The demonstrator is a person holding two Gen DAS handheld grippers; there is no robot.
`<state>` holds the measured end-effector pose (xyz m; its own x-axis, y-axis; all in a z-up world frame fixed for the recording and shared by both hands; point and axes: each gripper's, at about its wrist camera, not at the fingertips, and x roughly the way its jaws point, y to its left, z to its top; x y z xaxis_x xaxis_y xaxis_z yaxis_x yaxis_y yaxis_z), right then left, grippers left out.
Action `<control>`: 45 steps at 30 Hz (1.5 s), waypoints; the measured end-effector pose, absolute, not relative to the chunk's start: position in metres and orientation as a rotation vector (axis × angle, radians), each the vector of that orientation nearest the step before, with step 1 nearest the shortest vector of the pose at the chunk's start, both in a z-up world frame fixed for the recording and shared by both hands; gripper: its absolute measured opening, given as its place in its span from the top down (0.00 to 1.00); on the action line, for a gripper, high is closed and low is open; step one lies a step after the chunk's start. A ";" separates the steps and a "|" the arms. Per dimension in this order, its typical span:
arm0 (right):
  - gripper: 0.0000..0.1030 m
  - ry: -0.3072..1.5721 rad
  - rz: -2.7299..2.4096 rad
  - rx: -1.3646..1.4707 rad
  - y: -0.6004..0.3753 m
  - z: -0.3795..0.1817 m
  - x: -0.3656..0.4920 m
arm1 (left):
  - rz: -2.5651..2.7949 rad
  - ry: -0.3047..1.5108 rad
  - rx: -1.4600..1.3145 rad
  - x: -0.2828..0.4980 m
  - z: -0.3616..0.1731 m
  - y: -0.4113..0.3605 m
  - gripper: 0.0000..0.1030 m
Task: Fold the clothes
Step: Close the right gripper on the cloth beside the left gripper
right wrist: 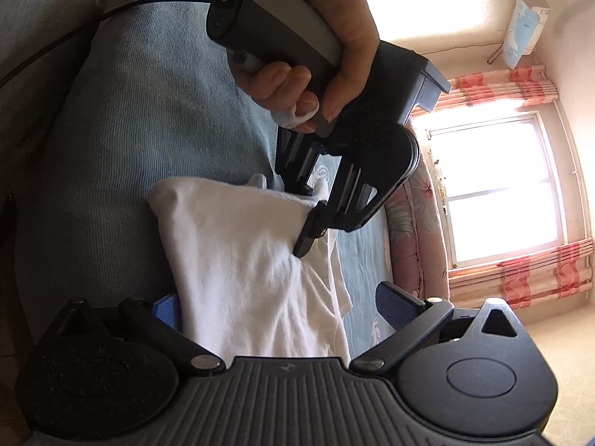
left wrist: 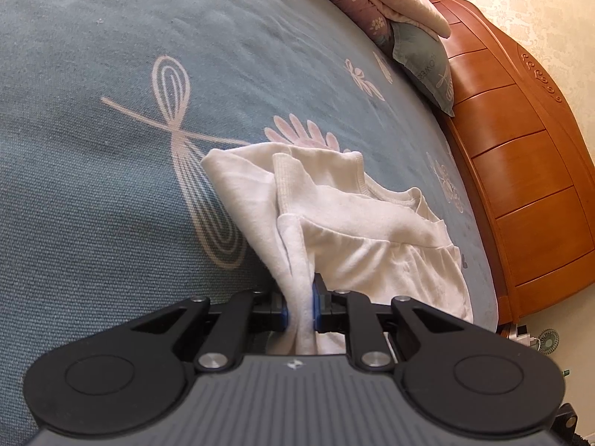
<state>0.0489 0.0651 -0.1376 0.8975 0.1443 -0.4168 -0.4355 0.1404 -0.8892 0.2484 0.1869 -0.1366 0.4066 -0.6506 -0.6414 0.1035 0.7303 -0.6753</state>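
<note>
- White cotton garment (left wrist: pixel 372 230), a small ribbed-edged top, lies partly on the teal bedspread (left wrist: pixel 111 74) and partly lifted, directly ahead of the left claw (left wrist: pixel 299 306).
- Left claw state: narrow, its blue pads (left wrist: pixel 315 304) pressed together on a gathered fold of the garment. The cloth rises from the pinch and fans out forward and to the right of the claw, with the neckline just beyond.
- Probable reason for this hold: pinching one edge keeps the garment anchored and lifted so the other claw can take a second point and carry out the fold.
- A hand (right wrist: pixel 316 55) grips the left claw's handle, as seen from the right wrist view; there the left claw (right wrist: pixel 310 223) sits above and ahead of the right claw, its tip biting the upper edge of the cloth (right wrist: pixel 241 260).
- Right claw (right wrist: pixel 286 308) state: wide, nothing gripped. The garment hangs between its two blue pads (right wrist: pixel 394 303); the left pad is mostly hidden behind the cloth, so contact on that side cannot be confirmed.
- Judgement: the right claw is placed to close on the lower part of the garment; that grasp is not yet made.
- Pillows (left wrist: pixel 409 11) and a wooden headboard (left wrist: pixel 520 167) lie far ahead and to the right of the left claw, clear of the work.
</note>
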 end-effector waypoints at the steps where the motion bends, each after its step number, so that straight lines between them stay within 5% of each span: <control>1: 0.00 0.254 0.416 -1.368 0.070 -0.138 0.050 | -0.512 1.054 -0.601 0.248 -0.136 0.187 0.85; 16: 0.02 0.279 0.375 -1.321 0.078 -0.138 0.051 | -0.518 1.051 -0.624 0.250 -0.140 0.189 0.85; 24: 0.47 0.363 0.482 -1.285 0.074 -0.139 0.045 | -0.521 1.049 -0.632 0.250 -0.141 0.190 0.85; 26: 0.85 0.412 0.520 -1.256 0.075 -0.142 0.043 | -0.521 1.049 -0.634 0.250 -0.141 0.190 0.85; 27: 0.91 0.443 0.542 -1.239 0.076 -0.144 0.042 | -0.520 1.050 -0.635 0.250 -0.141 0.190 0.85; 45: 0.93 0.414 0.559 -1.071 0.056 -0.120 0.043 | -0.406 1.057 -0.550 0.253 -0.108 0.169 0.91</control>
